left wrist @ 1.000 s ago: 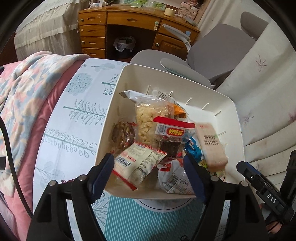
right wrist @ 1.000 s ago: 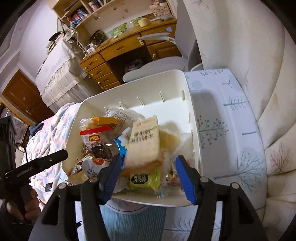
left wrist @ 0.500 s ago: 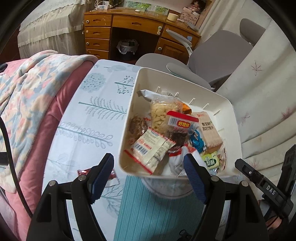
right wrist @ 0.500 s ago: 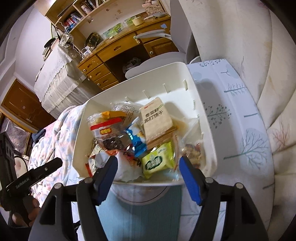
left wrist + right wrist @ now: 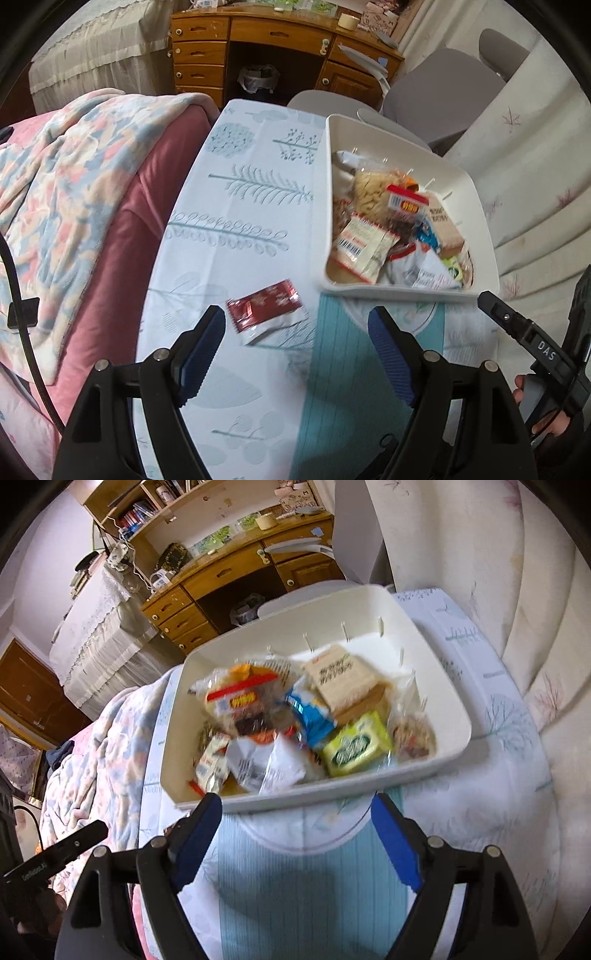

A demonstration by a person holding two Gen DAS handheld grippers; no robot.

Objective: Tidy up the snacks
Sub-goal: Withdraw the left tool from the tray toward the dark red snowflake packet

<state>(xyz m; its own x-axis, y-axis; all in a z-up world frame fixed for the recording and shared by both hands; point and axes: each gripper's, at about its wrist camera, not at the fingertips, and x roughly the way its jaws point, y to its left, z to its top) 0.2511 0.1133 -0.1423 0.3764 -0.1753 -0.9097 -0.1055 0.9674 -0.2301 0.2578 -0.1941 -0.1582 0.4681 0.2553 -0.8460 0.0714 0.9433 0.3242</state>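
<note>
A white bin point(image 5: 476, 199) point(image 5: 452, 705) full of several snack packets stands on the patterned tablecloth point(image 5: 240, 192). A red and white snack packet point(image 5: 265, 311) lies alone on the cloth, left of the bin's near corner. My left gripper point(image 5: 295, 332) is open and empty, just short of that packet. My right gripper point(image 5: 295, 819) is open and empty, in front of the bin's near wall. A beige cracker pack point(image 5: 338, 679) and a yellow-green packet point(image 5: 356, 744) lie in the bin.
A pink bed with a flowered blanket point(image 5: 62, 177) borders the cloth on the left. A padded headboard point(image 5: 517, 590) rises on the right. A grey chair point(image 5: 436, 88) and a wooden desk point(image 5: 280, 40) stand beyond the bin. A teal striped mat point(image 5: 306, 886) lies under my grippers.
Both grippers have pulled back from the bin. The left one has swung left, bringing the red packet into view. The cracker pack the right gripper was over a second ago lies in the bin.
</note>
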